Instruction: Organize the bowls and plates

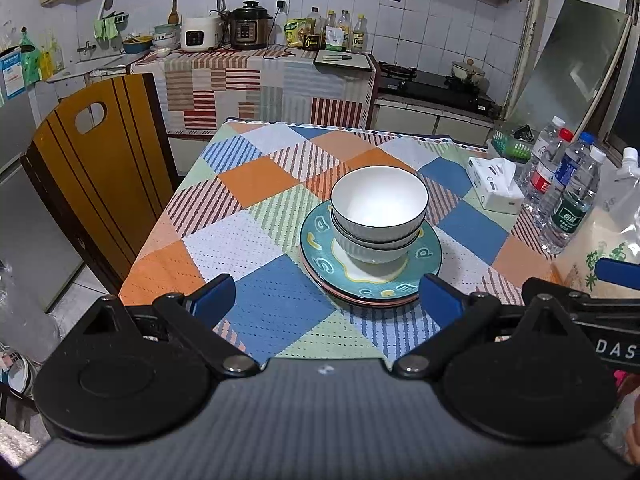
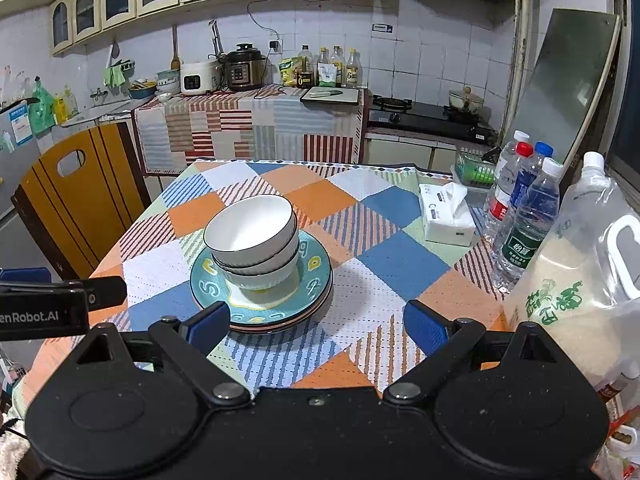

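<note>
kitchen table (image 1: 256, 312): bowls (image 1: 378, 216) nested on stacked plates (image 1: 320, 258); looks finished. both my claws, left (image 1: 326, 300) and right (image 2: 316, 322), wide, empty.

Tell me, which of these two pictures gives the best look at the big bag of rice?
The right wrist view: the rice bag stands large beside the water bottles, showing spout, handle and green print. The left wrist view catches only a part of it at the frame's edge.

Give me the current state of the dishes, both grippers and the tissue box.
White bowls: two, nested, upright, empty, on the plates.
Plates: stacked, teal one on top, flat on the tablecloth.
Left gripper: open, holding nothing.
Right gripper: open, holding nothing.
Tissue box: open, a tissue sticking up.
</note>
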A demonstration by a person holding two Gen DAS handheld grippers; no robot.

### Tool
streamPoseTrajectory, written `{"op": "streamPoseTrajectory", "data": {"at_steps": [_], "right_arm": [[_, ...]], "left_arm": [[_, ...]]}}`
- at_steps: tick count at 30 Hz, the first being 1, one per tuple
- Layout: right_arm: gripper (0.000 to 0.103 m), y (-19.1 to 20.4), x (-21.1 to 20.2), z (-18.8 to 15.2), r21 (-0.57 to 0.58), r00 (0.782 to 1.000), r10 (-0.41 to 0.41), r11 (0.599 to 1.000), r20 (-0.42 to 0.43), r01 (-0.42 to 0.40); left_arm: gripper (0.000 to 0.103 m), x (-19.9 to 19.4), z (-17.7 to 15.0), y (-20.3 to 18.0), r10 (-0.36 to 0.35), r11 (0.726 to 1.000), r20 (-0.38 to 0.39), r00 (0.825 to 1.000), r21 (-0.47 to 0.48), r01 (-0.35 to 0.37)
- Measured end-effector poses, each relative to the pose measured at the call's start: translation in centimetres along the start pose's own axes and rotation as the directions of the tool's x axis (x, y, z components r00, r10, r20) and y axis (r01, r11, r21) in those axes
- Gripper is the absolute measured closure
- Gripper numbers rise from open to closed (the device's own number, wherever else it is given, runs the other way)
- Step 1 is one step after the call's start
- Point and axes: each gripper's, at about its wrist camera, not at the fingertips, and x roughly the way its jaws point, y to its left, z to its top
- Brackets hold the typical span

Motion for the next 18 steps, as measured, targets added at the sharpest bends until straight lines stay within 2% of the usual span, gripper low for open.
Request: {"op": "streamPoseTrajectory", "data": {"at_steps": [10, 18], "right_arm": [[0.007, 0.77, -0.69, -0.33, -0.054, 0.998, -0.033, 0.998, 0.062, 0.037], [0.007, 0.85, -0.54, -0.34, -0.049, 0.999, -0.031, 0.998, 0.036, 0.033]], "left_arm": [[0.004, -0.50, -0.22, -0.68, 0.004, 0.999, 0.028, 1.000, 0.045, -0.005], [0.004, -0.51, -0.43, -0.89, 0.042, 0.998, 0.040, 0.998, 0.051, -0.044]]}}
